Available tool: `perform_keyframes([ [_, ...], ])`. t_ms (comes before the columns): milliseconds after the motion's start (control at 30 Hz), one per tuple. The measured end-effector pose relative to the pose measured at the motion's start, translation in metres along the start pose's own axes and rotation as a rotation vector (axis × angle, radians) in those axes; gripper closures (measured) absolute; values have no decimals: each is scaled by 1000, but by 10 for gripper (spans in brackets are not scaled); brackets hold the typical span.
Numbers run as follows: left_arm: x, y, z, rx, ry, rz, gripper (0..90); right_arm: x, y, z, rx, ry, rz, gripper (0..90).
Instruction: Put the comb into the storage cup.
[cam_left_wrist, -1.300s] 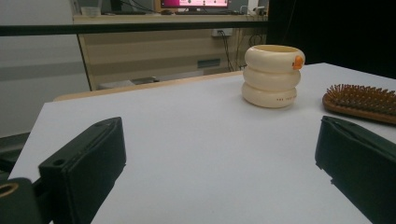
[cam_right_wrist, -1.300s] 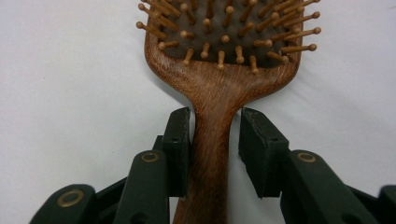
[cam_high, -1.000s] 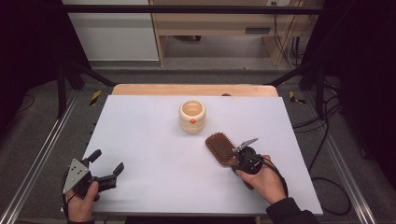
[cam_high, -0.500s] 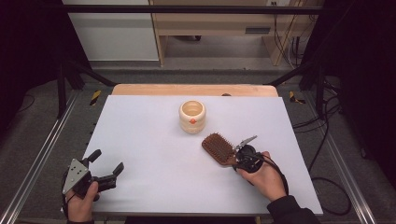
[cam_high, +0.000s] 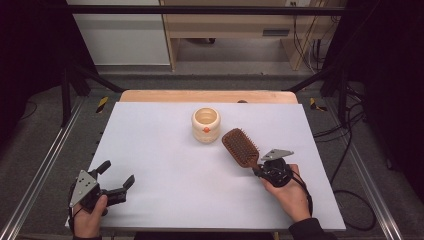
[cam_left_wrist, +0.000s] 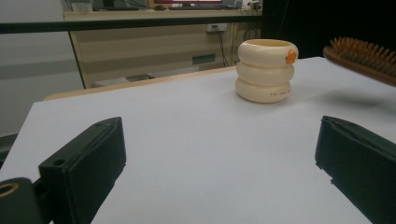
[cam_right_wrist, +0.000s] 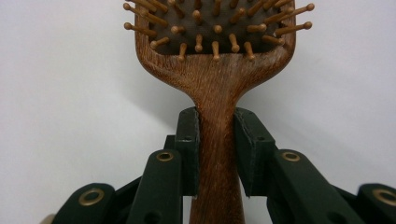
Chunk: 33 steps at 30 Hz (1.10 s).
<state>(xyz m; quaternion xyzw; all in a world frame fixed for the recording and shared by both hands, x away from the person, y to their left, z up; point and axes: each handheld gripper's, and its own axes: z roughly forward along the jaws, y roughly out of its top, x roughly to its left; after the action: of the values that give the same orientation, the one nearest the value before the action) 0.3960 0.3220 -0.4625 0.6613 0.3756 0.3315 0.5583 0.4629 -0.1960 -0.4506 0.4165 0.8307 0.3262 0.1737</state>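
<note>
- Left gripper (cam_high: 116, 180): rests at the near left corner of the table (cam_high: 150, 150), held in the person's left hand (cam_high: 89, 220). Its jaws stand wide apart with nothing between them. In the left gripper view, bare white table surface lies between the two black jaws.
- Right gripper (cam_high: 260, 171): sits at the near right of the table, held in the person's right hand (cam_high: 287, 195). A grey three-cornered plate sits on top of it. Its jaws are clamped on the handle of the hairbrush (cam_high: 241, 147); they have just closed further onto it.
- Right gripper view: both black pads (cam_right_wrist: 189, 149) press against the sides of the brown wooden handle, just below the point where the handle widens into the head. The bristles face the camera.
- Hairbrush: the head extends away from the right gripper toward the far left, with the bristle side up. In the left gripper view the head (cam_left_wrist: 364, 58) stands clear of the table, with its shadow on the surface below.
- Cup (cam_high: 205, 124): a cream ribbed cup stands upright near the middle of the table, beyond the hairbrush head and just to its left. It carries a small orange mark on the side. The brush head is near it but apart from it.
- Far edge: a strip of bare wood shows beyond the white surface.
</note>
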Motion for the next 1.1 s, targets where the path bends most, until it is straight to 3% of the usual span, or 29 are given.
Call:
perform_keyframes([
  [133,0,-2,1,12,6,-7,18,-7,3,-7,-119,14,31,725],
  [267,-1,-3,2,25,13,-13,18,-11,5,-11,-187,17,44,725],
  [467,-1,-6,3,31,34,-21,19,-16,9,-13,-228,14,53,725],
  [667,-3,-6,-2,9,55,-24,20,-11,12,-16,-280,23,55,726],
  [933,-4,-5,1,0,23,-54,20,-6,19,-15,-314,16,31,726],
  [1100,-12,7,10,1,-13,-75,20,-8,23,-18,-346,12,36,725],
])
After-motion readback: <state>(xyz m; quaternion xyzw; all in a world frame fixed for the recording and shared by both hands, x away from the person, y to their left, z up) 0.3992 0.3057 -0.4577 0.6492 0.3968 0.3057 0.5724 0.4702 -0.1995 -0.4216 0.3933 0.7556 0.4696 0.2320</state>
